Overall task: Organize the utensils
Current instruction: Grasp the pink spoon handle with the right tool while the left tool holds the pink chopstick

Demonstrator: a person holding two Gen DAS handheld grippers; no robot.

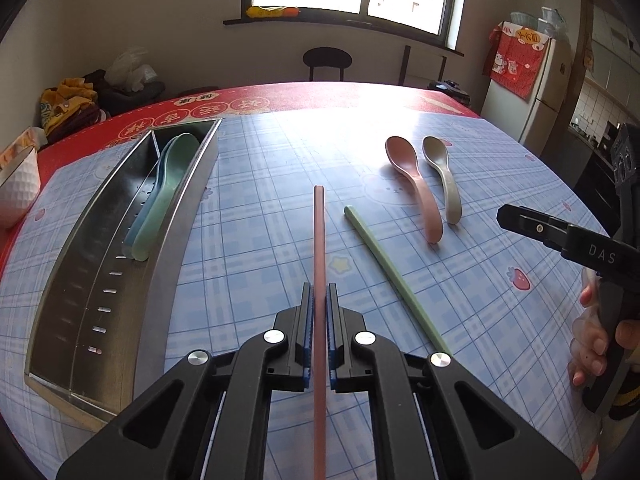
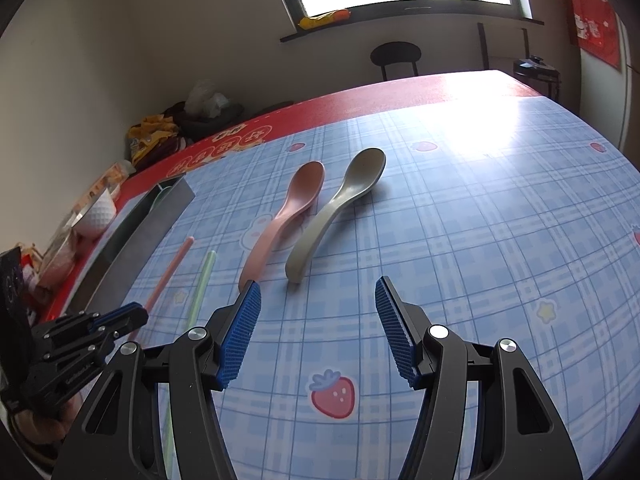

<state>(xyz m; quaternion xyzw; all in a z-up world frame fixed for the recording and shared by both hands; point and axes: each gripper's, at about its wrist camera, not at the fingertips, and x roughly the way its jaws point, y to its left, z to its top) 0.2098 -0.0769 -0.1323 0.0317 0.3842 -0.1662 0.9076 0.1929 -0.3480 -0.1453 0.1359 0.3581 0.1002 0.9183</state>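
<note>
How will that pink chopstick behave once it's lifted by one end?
The pink chopstick looks straight and thin, so probably stiff and light. The left hand-held gripper clamps it away from its far end, so it may pivot. It seems smooth, possibly slippery.

Two spoons (image 1: 160,196) in tray (image 1: 168,264)

My left gripper (image 1: 319,300) has its jaws clamped on a long pink plastic chopstick (image 1: 319,240), beside the steel utensil tray (image 1: 100,280) along the desk's left edge.
</note>
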